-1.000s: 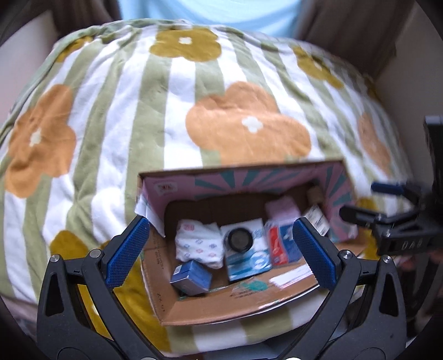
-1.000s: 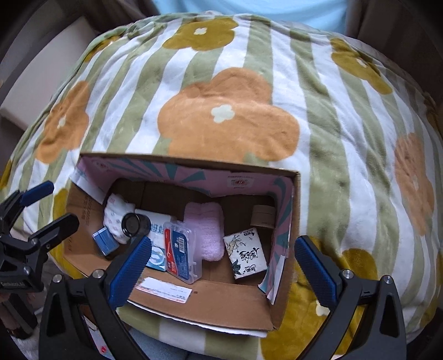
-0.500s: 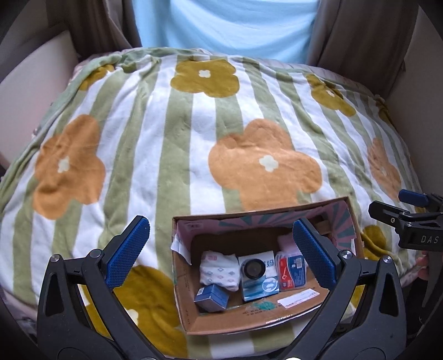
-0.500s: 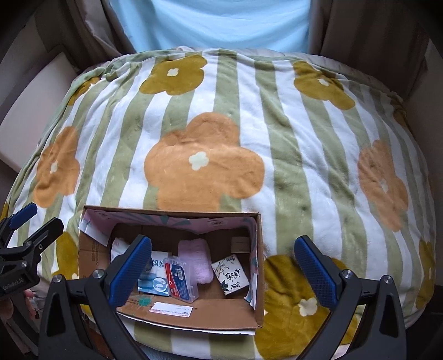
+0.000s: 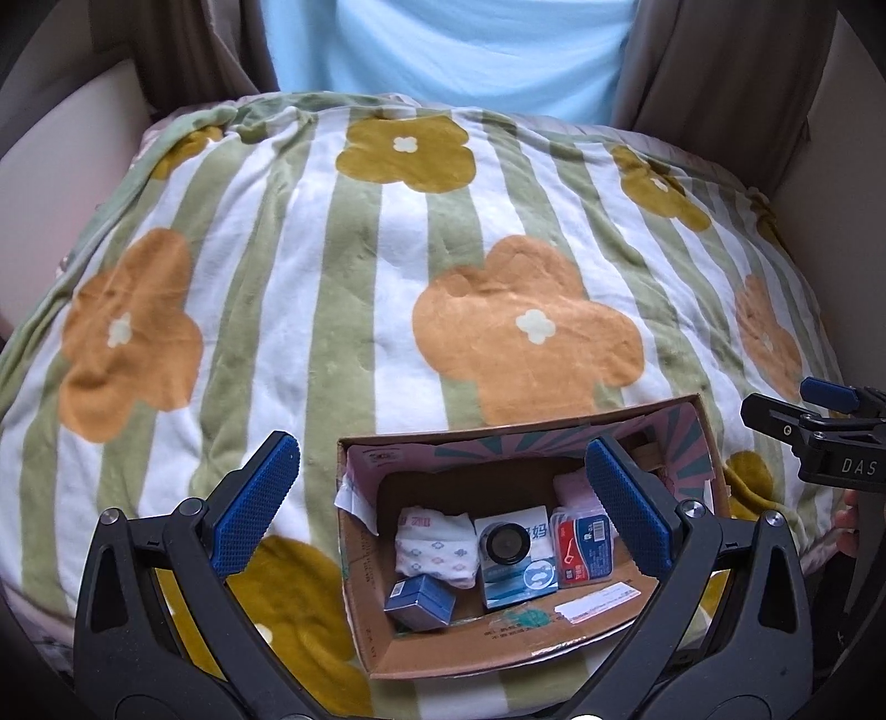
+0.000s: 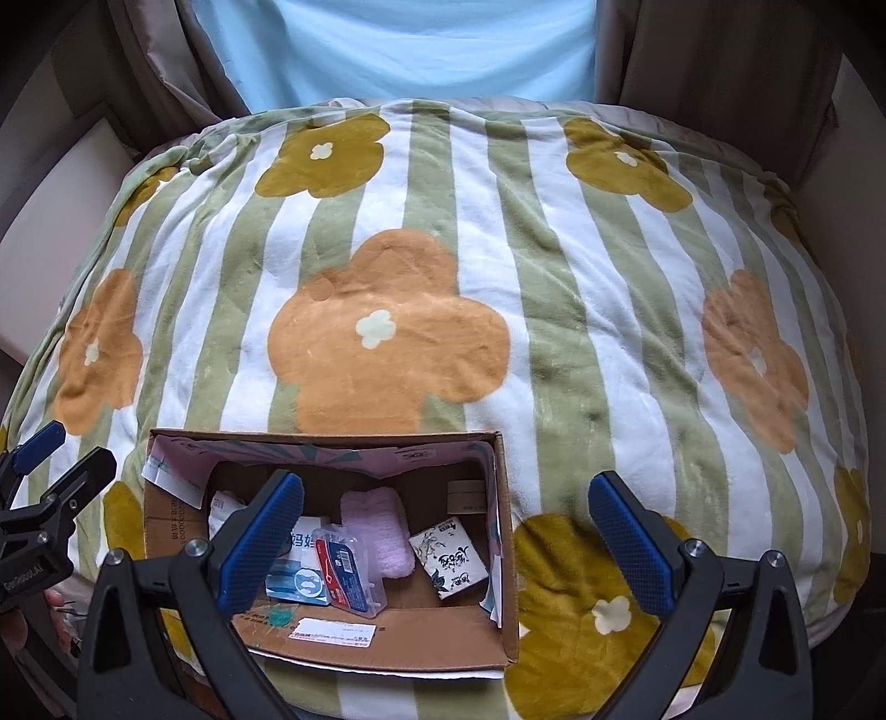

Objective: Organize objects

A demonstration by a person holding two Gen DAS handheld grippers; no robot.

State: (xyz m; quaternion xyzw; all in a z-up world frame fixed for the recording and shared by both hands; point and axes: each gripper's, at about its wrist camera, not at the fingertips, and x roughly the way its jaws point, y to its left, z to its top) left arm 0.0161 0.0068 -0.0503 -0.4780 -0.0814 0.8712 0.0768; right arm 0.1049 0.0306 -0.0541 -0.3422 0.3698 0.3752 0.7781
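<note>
Both held high and back from the cardboard box — left gripper and right gripper spread wide, nothing between the pads. Probably a vantage for choosing, not yet a reach. Packed inside, side by side on the box floor: small blue carton, patterned tissue pack, black-lidded jar on a blue-and-white pack, clear floss case, pink cloth, printed tissue pack. Gathered there for tidiness, seemingly. Underneath, a striped flower blanket over a soft bed — bare elsewhere, pale blue curtain beyond.
</note>
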